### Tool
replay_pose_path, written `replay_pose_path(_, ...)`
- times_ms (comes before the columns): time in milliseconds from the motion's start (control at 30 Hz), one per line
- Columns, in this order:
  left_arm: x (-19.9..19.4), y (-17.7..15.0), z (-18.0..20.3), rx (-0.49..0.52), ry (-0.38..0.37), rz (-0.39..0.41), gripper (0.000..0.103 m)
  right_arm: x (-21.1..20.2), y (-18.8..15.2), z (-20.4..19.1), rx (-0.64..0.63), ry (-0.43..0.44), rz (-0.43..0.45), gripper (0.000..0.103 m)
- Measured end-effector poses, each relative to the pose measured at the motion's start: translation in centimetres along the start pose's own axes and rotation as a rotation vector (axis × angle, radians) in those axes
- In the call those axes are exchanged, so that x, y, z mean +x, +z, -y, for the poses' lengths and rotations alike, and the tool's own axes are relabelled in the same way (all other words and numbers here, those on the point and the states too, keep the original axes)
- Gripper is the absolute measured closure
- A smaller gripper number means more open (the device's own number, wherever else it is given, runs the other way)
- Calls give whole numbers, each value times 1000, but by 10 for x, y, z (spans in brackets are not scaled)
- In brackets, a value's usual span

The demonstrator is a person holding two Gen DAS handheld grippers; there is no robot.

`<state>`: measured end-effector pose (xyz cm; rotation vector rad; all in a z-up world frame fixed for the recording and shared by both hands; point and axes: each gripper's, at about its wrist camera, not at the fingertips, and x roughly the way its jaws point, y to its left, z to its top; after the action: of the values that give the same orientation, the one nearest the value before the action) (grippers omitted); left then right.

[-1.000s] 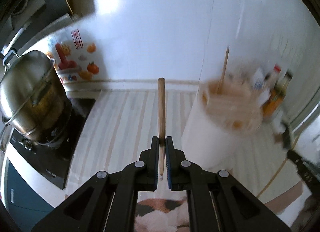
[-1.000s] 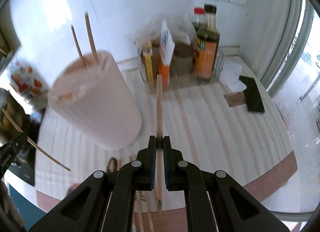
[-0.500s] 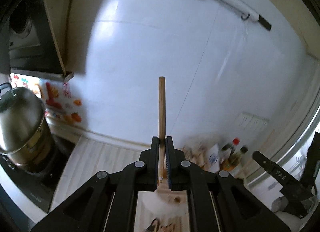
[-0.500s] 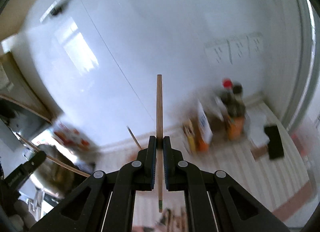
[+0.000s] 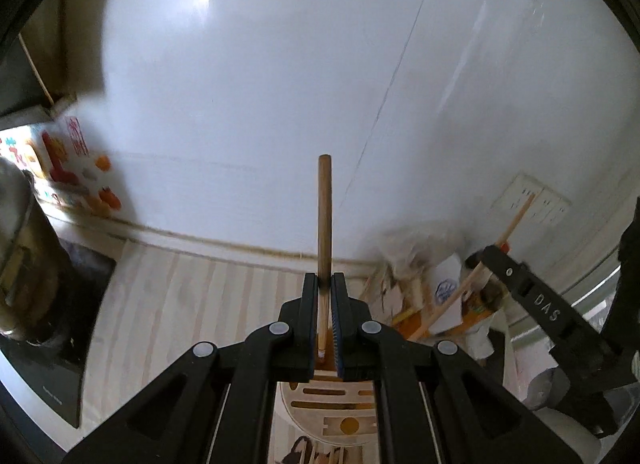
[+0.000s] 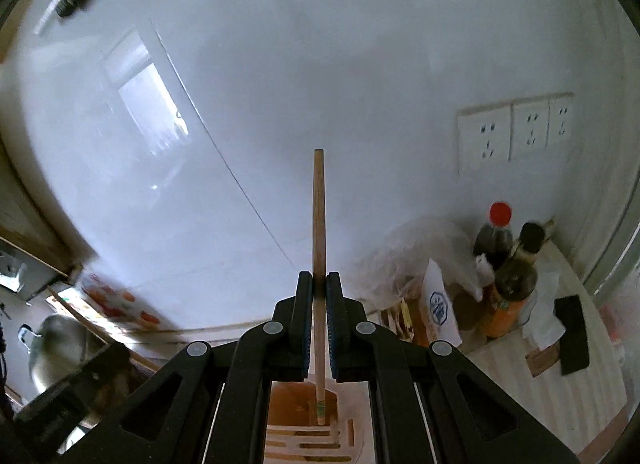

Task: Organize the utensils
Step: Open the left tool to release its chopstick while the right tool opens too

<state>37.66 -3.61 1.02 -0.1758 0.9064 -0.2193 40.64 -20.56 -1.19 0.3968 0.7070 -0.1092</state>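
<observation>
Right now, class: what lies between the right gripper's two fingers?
In the right wrist view, a wooden chopstick stands clamped between the right gripper fingers.

A glossy white wall (image 6: 360, 64) fills most of both views, with a thin seam running diagonally down it. A window's reflection (image 6: 152, 112) glows on it at the upper left of the right view. Three white sockets (image 6: 516, 132) sit at the right. Below lies a pale striped countertop (image 5: 180, 296). Bottles (image 6: 508, 264) and a plastic bag (image 6: 424, 248) crowd the lower right corner. A steel pot (image 6: 52, 348) shows at the lower left.
</observation>
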Motion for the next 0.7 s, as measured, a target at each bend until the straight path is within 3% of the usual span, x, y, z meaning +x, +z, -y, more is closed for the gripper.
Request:
replay_pose_path(200, 8, -4, -1, -2, -20, -54, 97, 24, -13, 6, -6, 7, -59, 96)
replay_pose_path(300, -8, -3, 5, 29, 8, -33, 91, 32, -18, 8, -5, 46, -134, 95)
replay_pose_path(333, -11, -3, 6, 37, 21, -22, 83, 31, -18, 9, -4, 50, -150, 95)
replay_pose_path(367, -19, -3, 5, 46, 38, -3, 63, 30, -19, 11, -1, 52, -159, 93)
replay_pose_path(433, -31, -3, 1, 48, 75, 23, 32, 24, -20, 14, 7, 47, -162, 77)
replay_pose_path(467, -38, -4, -5, 41, 86, 52, 27, 17, -20, 18, 16, 48, -155, 65)
replay_pose_path(500, -44, -6, -9, 38, 95, 69, 27, 13, -20, 21, 21, 44, -148, 59)
replay_pose_path(533, -48, -7, -12, 38, 104, 78, 24, 5, -19, 23, 24, 36, -138, 59)
replay_pose_path(633, -54, -19, -24, 42, 153, 81, 1, -19, -18, 32, 35, 15, -116, 55)
replay_pose_path(700, -55, -29, -29, 47, 177, 76, 0, -36, -24, 37, 35, -11, -103, 49)
